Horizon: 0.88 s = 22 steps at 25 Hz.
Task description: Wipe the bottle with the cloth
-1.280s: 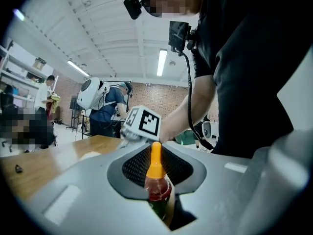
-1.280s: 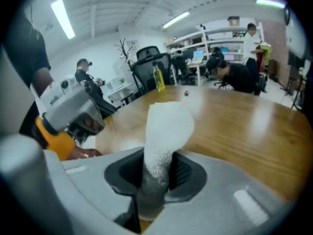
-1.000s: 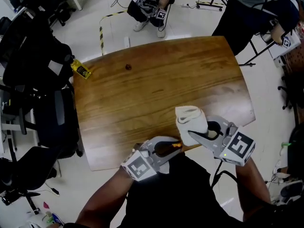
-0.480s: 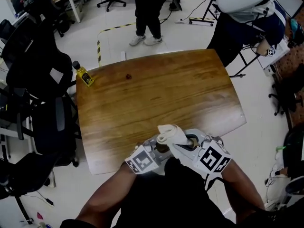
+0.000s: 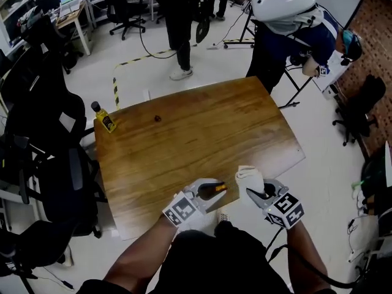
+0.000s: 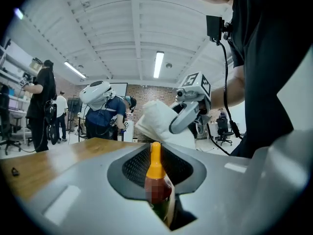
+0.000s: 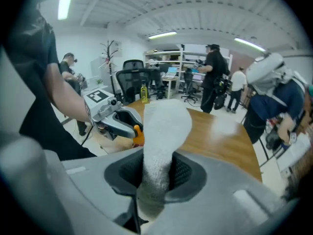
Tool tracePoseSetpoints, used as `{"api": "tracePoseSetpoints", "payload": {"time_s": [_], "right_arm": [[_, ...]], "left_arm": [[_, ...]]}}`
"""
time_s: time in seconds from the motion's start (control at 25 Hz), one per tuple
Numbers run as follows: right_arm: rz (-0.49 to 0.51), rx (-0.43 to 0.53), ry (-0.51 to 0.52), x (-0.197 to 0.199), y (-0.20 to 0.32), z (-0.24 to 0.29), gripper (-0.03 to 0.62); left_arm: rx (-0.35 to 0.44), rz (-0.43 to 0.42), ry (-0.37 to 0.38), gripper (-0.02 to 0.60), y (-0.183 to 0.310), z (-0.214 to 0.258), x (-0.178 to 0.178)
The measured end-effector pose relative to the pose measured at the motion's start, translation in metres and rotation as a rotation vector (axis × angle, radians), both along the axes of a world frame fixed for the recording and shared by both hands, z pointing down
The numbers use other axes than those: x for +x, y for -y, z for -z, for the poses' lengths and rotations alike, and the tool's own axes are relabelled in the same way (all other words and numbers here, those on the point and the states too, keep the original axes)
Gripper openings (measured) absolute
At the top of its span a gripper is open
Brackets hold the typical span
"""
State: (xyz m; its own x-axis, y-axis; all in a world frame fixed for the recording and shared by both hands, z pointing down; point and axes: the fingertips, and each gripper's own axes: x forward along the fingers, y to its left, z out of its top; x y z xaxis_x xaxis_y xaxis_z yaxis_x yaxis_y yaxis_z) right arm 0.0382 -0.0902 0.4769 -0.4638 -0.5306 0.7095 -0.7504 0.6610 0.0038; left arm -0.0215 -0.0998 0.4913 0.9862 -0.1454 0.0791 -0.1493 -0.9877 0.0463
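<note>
A small dark bottle [image 6: 157, 186] with an orange cap sticks up between the jaws of my left gripper [image 5: 212, 192], which is shut on it over the table's near edge. My right gripper [image 5: 255, 193] is shut on a folded white cloth [image 5: 248, 177], whose free end stands up past the jaws. In the head view the cloth hangs a short way to the right of the bottle's orange cap [image 5: 221, 188], with a gap between them. The right gripper view shows the cloth [image 7: 164, 136] in front and the left gripper [image 7: 115, 119] with the cap behind it to the left.
The wooden table [image 5: 202, 133] stretches ahead of me. A yellow bottle [image 5: 105, 119] stands at its far left corner and a small dark speck [image 5: 157, 117] lies nearby. Black office chairs [image 5: 49, 146] crowd the left side. People stand beyond the far edge.
Half a second ago the cloth lay over the bottle between the two grippers. My right gripper has since drawn the cloth off to the right, leaving a gap.
</note>
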Motion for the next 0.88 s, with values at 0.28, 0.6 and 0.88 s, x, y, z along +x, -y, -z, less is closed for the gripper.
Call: {"api": "tracePoseSetpoints", "payload": {"time_s": [0.28,0.6,0.88], "right_arm": [[-0.225,-0.068,0.242,0.064,-0.052,-0.009,0.076],[-0.144,-0.055,0.337,0.118,-0.078,-0.007,0.077],[-0.105,-0.09,0.493,0.152,-0.118,-0.008,0.077]], "left_arm": [[-0.009,0.052,0.068,0.088,0.0,-0.003,0.001],[-0.039,0.397,0.052,0.156,0.002,0.027,-0.025],[-0.24,0.848,0.108,0.018,-0.078,0.029,-0.052]]}}
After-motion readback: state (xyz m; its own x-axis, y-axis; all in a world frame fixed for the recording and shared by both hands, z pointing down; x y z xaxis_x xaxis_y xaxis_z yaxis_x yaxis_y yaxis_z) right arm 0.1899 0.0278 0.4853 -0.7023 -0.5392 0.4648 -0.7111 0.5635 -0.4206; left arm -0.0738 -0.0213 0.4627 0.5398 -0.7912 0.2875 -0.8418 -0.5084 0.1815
